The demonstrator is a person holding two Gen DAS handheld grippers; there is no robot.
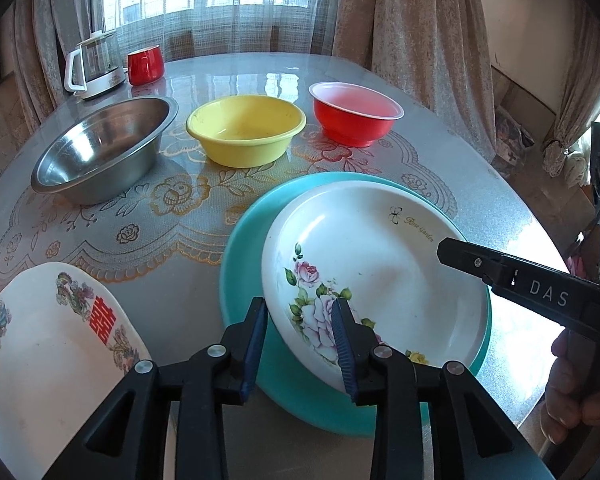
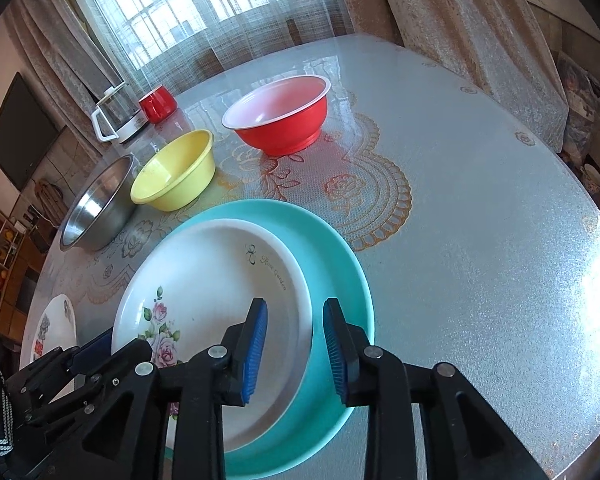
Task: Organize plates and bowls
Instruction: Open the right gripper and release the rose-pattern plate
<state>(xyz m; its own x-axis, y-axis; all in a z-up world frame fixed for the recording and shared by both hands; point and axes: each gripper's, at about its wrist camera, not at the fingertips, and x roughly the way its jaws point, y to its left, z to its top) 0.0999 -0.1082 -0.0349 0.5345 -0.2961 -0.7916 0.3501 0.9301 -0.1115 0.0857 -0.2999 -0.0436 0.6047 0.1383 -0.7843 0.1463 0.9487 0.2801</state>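
Sunlit desk point(image 2: 480, 240) lies bare to the right. Both jaws stand released, straddling opposite rims of the rose plate point(image 1: 380, 264), left gripper point(image 1: 300, 344) and right gripper point(image 2: 295, 350) alike; it rests in the teal plate point(image 2: 340, 264), bowls well beyond.

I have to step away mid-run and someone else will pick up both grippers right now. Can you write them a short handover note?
Left hand-held gripper: open, straddling the near-left rim of the rose plate, not clamped.
Right hand-held gripper: open, straddling that plate's right rim.
Done: rose plate sits inside the teal plate.
Left: the plate with red characters lies apart at near left; steel bowl, yellow bowl and red bowl stand unstacked in a row behind.
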